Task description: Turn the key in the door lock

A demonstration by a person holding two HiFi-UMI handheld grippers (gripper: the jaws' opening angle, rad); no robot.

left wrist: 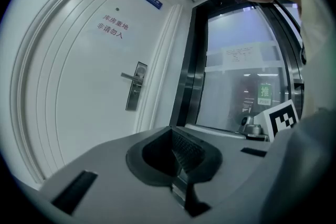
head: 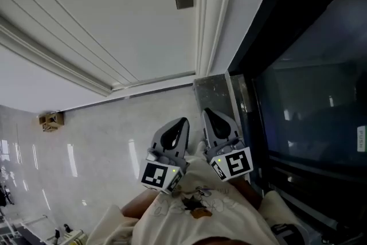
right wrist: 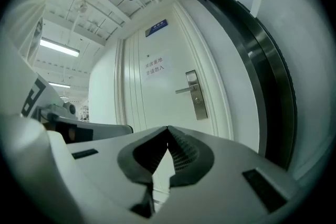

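While the left gripper (left wrist: 171,130) and the right gripper (right wrist: 168,129) hang side by side, fingers (right wrist: 185,152) pressed together on nothing, the reach has not begun: the brushed-metal lock plate with lever handle (right wrist: 197,96) on the white panelled door (right wrist: 152,107) stands well ahead of the fingertips. No key shows at this range; next, one gripper should probably advance and part its fingers around the key's head.

Left gripper (head: 179,130) and right gripper (head: 213,121) are held side by side, near each other, just ahead of the torso. Both point roughly level. On each gripper, the two jaws are fully together.
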